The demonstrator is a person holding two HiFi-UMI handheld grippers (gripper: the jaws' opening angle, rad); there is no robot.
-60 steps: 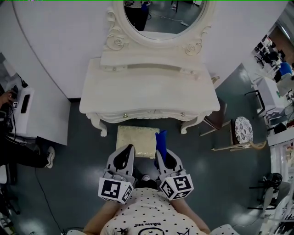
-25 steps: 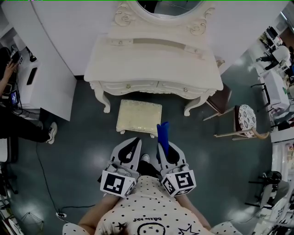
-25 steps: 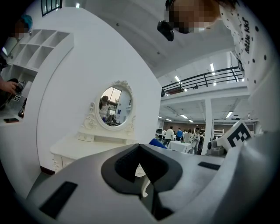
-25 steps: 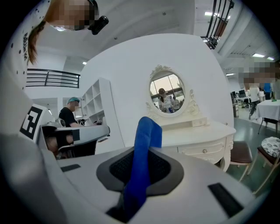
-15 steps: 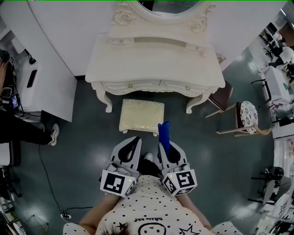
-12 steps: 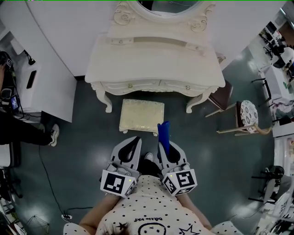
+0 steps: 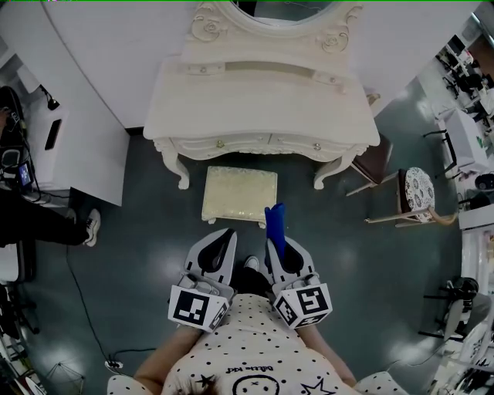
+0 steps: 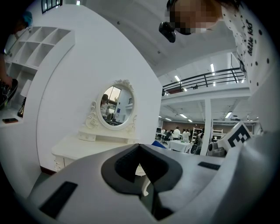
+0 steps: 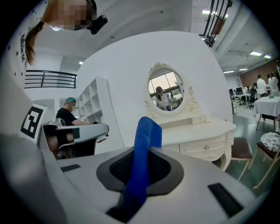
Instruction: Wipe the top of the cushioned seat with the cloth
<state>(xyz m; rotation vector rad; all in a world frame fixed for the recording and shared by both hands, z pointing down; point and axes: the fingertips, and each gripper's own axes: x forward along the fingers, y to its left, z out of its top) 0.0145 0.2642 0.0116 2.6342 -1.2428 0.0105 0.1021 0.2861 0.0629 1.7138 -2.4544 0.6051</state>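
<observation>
Blue cloth (image 7: 274, 222), lengthwise toward seat (image 7: 239, 194), clamped in right fingers (image 7: 293, 268) (left fingers (image 7: 207, 268) together).

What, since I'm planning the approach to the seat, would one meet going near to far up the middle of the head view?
Right tool, shut on the blue cloth → cushioned seat → dressing table → mirror.

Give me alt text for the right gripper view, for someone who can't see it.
The right gripper is shut on a strip of blue cloth standing up between its jaws. Beyond stands a white carved dressing table with an oval mirror.
</observation>
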